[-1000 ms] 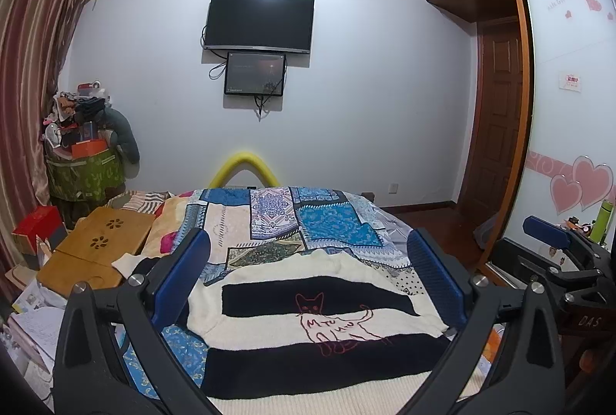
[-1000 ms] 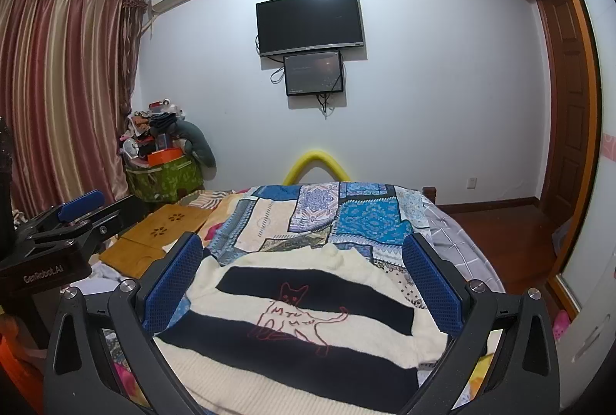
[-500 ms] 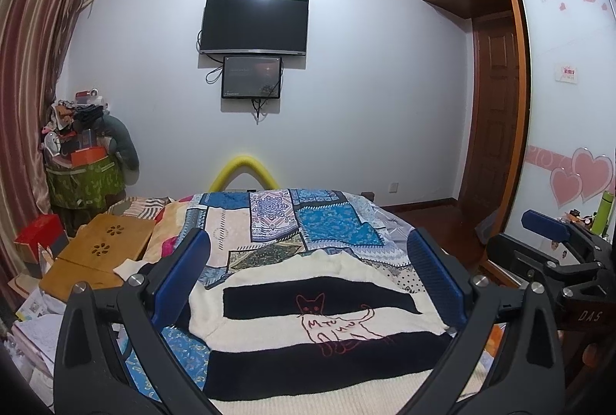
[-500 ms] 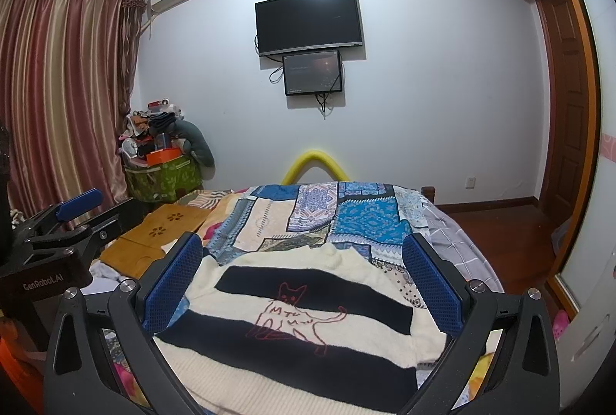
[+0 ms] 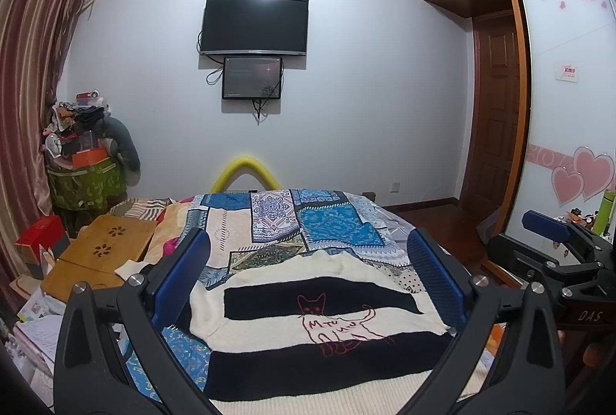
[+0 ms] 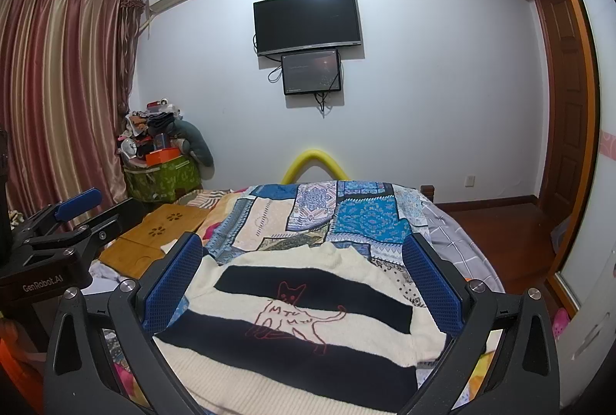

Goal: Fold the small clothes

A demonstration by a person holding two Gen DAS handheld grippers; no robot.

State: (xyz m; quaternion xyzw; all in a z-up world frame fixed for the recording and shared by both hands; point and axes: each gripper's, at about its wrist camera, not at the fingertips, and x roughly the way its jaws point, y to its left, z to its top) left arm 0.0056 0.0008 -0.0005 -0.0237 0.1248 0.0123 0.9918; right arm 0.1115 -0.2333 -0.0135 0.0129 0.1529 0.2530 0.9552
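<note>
A cream sweater with black stripes and a red outlined cat (image 5: 327, 303) (image 6: 292, 318) lies flat on the patchwork bedspread (image 5: 292, 222) (image 6: 308, 215). My left gripper (image 5: 308, 276) hangs open above its near part, blue pads wide apart, holding nothing. My right gripper (image 6: 302, 276) is open too, over the same sweater with nothing between its fingers. In the left wrist view the right gripper (image 5: 554, 245) shows at the right edge. In the right wrist view the left gripper (image 6: 65, 218) sits at the left edge.
A wooden lap desk (image 5: 104, 249) (image 6: 154, 230) lies left of the bed, with papers and a red box (image 5: 38, 238) beside it. A green bin piled with clutter (image 6: 161, 172) stands in the corner. A wardrobe (image 5: 569, 107) and door (image 6: 558, 99) are on the right.
Both grippers stay open and nearly still over the sweater. The left wrist view has drifted slightly; the sweater has not moved.
</note>
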